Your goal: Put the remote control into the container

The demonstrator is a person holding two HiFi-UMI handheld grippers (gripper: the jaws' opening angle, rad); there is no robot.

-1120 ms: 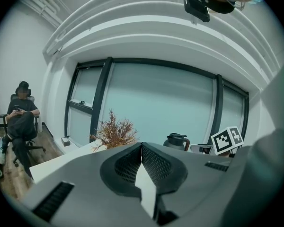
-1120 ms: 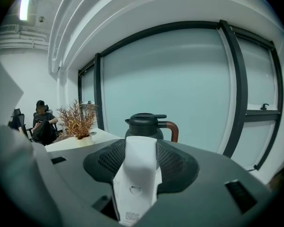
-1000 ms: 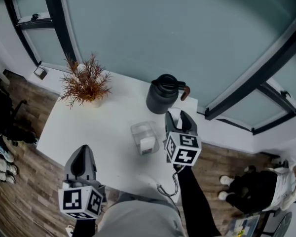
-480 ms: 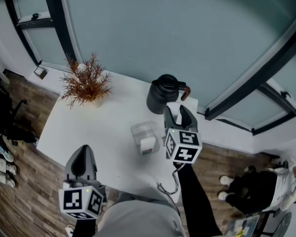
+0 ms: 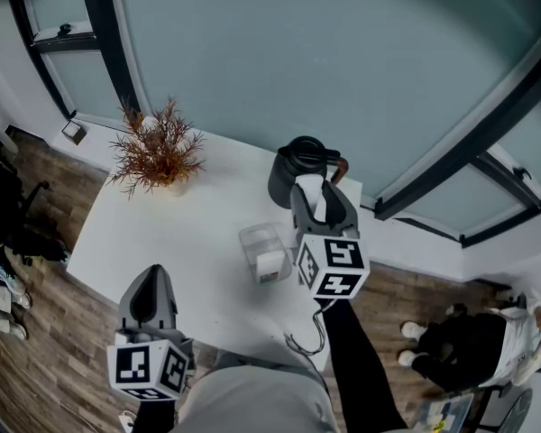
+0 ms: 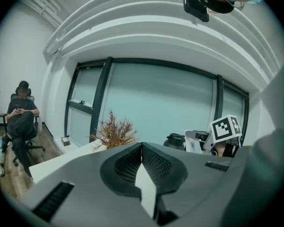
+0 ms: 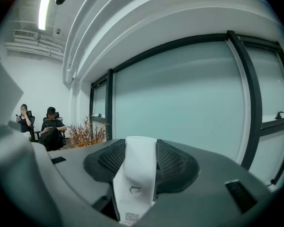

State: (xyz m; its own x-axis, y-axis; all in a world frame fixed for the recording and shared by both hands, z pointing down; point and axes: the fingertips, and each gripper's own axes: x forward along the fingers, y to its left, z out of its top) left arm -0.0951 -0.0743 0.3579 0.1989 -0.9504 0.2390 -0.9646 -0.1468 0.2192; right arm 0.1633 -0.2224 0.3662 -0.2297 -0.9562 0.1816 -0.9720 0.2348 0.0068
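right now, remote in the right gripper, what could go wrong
The remote control, pinched in the right gripper, could pivot or slip. The black jug stands close beside it; a swing might knock it. The clear container holds something white, so the remote may not seat.

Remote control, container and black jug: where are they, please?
remote control [image 7: 138, 169], right gripper view, its white middle.
container [image 5: 250, 243], head view, its clear left wall.
black jug [image 5: 285, 181], head view, its body.
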